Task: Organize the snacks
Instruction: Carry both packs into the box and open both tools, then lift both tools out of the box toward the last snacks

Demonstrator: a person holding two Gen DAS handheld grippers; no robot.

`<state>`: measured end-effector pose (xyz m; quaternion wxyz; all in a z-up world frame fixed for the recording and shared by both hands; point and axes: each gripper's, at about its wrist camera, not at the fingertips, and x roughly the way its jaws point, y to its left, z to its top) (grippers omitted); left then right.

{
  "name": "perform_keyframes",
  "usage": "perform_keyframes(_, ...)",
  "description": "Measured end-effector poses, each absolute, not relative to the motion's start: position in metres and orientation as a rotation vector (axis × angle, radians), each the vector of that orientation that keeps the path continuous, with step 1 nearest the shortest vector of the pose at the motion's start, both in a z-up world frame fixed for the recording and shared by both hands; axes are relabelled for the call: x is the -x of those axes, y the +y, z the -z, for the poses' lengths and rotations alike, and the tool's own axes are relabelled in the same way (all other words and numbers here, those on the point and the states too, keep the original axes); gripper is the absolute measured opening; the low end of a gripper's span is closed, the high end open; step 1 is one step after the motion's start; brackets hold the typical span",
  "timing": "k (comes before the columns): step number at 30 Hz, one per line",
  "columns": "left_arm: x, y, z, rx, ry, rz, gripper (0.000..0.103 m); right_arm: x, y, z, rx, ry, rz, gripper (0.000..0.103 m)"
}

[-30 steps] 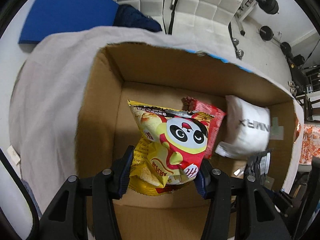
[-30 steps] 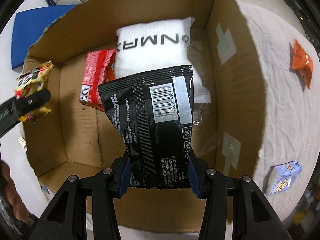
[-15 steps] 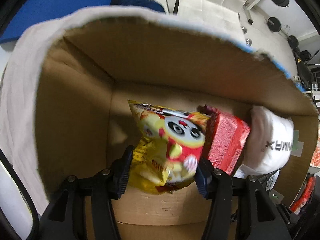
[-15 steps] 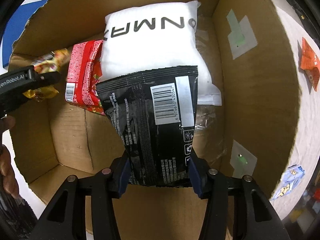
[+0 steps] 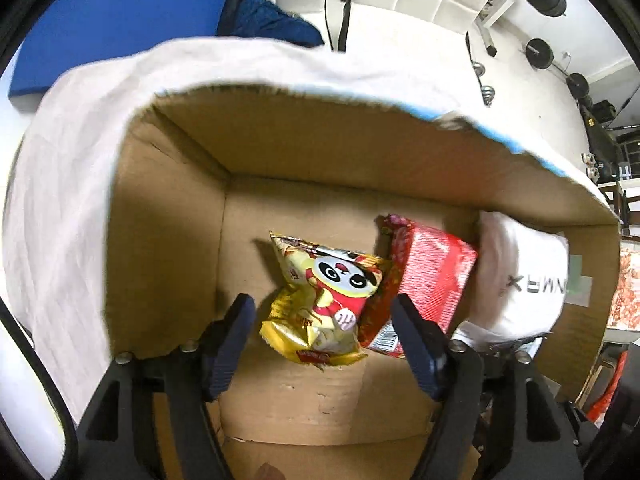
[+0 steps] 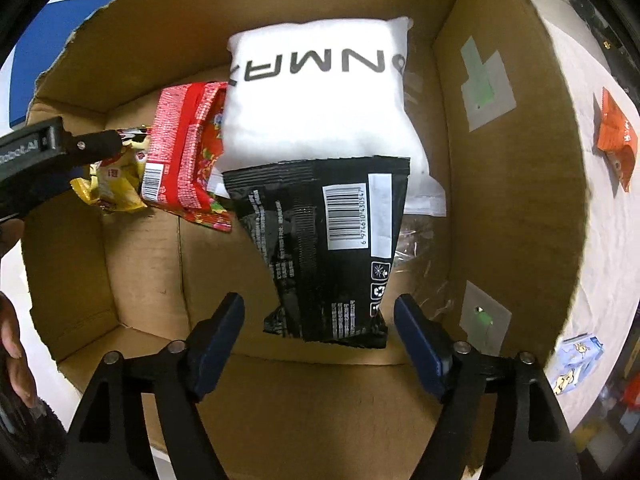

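White cloth (image 5: pixel 68 184) surrounds an open cardboard box (image 6: pixel 500 200). Left gripper (image 5: pixel 322 318): fingers spread wide, the yellow panda snack bag (image 5: pixel 320 312) loose between them, touching the red packet (image 5: pixel 430 280). Right gripper (image 6: pixel 318 320): likewise wide, the black packet (image 6: pixel 320 248) just ahead, overlapping the white pouch (image 6: pixel 320 100).

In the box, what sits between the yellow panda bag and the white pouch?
The red snack pack sits between the yellow panda bag and the white pouch; both wrist views show it.
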<state>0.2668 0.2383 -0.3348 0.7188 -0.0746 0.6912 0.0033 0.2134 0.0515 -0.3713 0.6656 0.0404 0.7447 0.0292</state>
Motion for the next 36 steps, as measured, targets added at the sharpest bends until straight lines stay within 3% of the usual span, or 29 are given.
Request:
perform_keyframes(2,-0.261,0.238,0.326,0.157,1.506,-0.003,0.083,-0.212,0.054,0.367,-0.092,1.67,-0.073,0.084)
perform_keyframes(5,-0.25,0.243,0.313,0.154,1.483,-0.003,0.095,-0.211,0.056,0.357,-0.088,1.652,-0.072,0.095)
perform_keyframes(10,-0.231,0.247,0.287,0.15,1.43,-0.007,0.095,-0.208,0.053,0.338,-0.075,1.603,-0.065,0.103)
perform_keyframes(36,-0.112,0.219,0.177,0.063,1.176,-0.063,0.095,-0.118,0.03,0.189,-0.048,1.315,-0.103,0.103)
